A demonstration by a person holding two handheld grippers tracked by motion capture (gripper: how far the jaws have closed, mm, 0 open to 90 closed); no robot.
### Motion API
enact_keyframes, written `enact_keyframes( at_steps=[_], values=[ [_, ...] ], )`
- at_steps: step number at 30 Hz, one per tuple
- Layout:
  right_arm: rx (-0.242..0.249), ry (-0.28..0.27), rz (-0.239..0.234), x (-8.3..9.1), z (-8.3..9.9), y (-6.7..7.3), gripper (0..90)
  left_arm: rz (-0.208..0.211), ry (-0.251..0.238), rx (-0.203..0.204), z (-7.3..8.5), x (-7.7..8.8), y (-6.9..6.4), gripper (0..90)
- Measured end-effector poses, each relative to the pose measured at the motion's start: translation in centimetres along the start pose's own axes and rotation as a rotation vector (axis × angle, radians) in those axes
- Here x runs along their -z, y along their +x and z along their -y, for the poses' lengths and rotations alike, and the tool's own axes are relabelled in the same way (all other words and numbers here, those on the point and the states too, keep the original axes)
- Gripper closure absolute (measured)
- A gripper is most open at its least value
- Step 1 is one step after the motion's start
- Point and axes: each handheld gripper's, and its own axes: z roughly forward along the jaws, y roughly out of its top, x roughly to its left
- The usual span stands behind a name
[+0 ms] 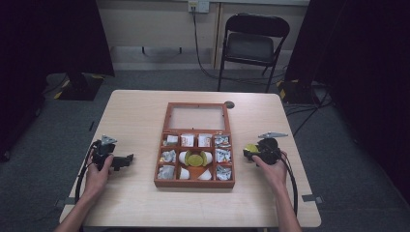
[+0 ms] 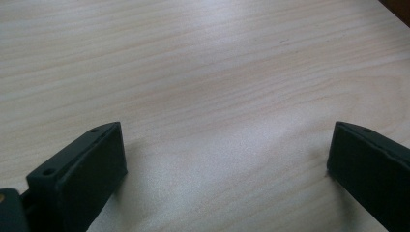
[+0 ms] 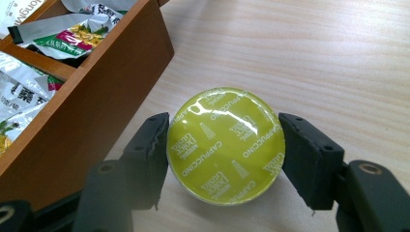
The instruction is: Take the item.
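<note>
A pale wooden table [image 1: 145, 203] with rounded corners carries everything; its grain runs in fine lines in both gripper views. Behind it a dark folding chair [image 1: 252, 46] stands on grey floor.

At the table's middle sits a reddish-brown wooden box [image 1: 194, 183], its glazed lid [image 1: 197, 117] open and lying flat beyond it. Thin dividers split the box into a grid of compartments. The outer ones hold crinkled foil sachets [image 1: 222, 155]; the middle ones hold white pods and one green-topped pod [image 1: 195, 158].

The right gripper [image 1: 249, 152] lies just right of the box, held in the person's right hand [image 1: 271, 169] and pointing toward the box's side wall. Its jaws are partly closed and clamp a capsule [image 3: 225, 145] between the black pads, one pad on each side of its rim. The capsule is round, with a glossy yellow-green foil top printed with "CAPPUCCINO" in white. It sits just above the tabletop, close beside the box wall but not touching it; that wall stands between the capsule and the compartments.

The left gripper [image 1: 126, 159] rests on the table well left of the box, in the left hand [image 1: 98, 174]. Its jaws stand wide apart with bare wood between them, holding nothing.
</note>
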Motion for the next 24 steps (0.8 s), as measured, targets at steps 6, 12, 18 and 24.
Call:
enact_keyframes(
  at_steps=[6,12,18,24],
  values=[
    [-0.007,-0.002,-0.006,-0.07,0.02,0.09,37.6,0.000,0.000,0.000,0.00,0.00,0.00,0.0],
    [-0.006,0.004,-0.009,-0.15,-0.02,0.23,35.8,-0.001,0.000,-0.001,0.00,0.01,0.00,0.0],
    [-0.008,0.008,-0.026,-0.18,-0.06,0.26,32.2,-0.002,0.000,-0.001,0.00,0.01,0.00,0.0],
    [-0.010,0.004,-0.021,-0.04,-0.11,0.29,26.8,-0.002,0.000,-0.001,0.00,0.01,0.00,0.0]
  ],
)
